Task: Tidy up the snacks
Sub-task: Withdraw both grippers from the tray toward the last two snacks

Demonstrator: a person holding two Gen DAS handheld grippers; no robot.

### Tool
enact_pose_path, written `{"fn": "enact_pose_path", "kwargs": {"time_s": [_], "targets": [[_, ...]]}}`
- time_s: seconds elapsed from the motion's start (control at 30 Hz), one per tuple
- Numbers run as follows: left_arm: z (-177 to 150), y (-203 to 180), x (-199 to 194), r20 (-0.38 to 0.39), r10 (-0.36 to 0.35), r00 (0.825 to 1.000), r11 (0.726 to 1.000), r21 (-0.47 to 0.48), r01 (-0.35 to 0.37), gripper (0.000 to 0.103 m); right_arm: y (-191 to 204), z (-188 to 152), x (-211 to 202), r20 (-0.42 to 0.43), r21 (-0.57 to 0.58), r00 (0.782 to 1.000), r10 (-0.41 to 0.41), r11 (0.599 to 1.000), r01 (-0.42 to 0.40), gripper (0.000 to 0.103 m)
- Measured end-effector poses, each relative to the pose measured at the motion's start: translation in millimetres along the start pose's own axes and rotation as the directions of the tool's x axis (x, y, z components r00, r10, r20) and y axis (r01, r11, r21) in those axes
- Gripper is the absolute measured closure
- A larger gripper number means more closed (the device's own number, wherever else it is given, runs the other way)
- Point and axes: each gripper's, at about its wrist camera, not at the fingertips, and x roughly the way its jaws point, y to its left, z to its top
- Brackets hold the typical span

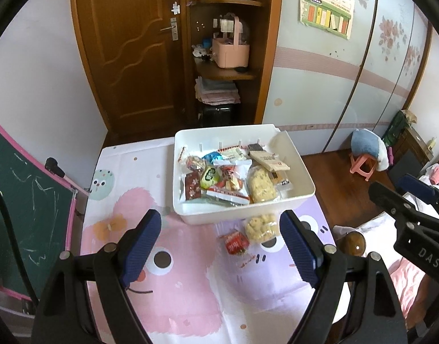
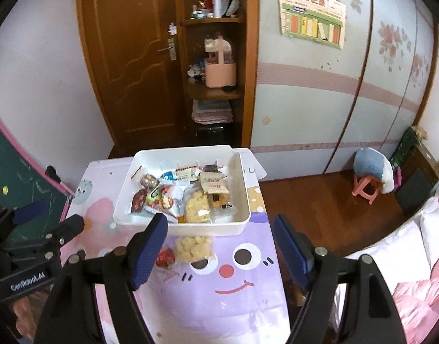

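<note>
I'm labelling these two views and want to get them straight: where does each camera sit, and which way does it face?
Left wrist: sits on the left gripper, looking down over the table at the white bin; the right gripper shows at its right edge.
Right wrist: sits on the right gripper, same heading; the left gripper shows at left.
Shared: bin, two snack packets before it, door.

Left gripper point(image 1: 220, 246) and right gripper point(image 2: 219, 250), jaws wide, empty.
</note>
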Motion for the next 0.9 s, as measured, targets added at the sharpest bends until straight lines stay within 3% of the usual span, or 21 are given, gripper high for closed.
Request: {"fn": "enact_pose_path", "kwargs": {"time_s": [0.43, 0.63, 0.9], "targets": [[-47.6, -13.4, 10.7, -0.077, 0.010, 0.997, 1.000, -0.007, -0.011, 0.019, -13.3, -46.2, -1.2, -0.080, -0.064, 0.995, 0.054, 0.996, -0.060, 0.027], [-67.0, -11.5, 47.1, -0.149, 0.015, 0.989, 0.999, -0.026, -0.019, 0.019, -7.9, -64.3, 20.8, -0.117, -0.088, 0.991, 0.069, 0.993, -0.080, 0.027], [-85.7, -7.4, 122.6, -0.232, -0.012, 0.973, 0.997, -0.075, -0.005, 0.019, -10.8, -73.9, 81.2, -0.202, -0.011, 0.973, 0.114, 0.993, -0.119, 0.027]]}}
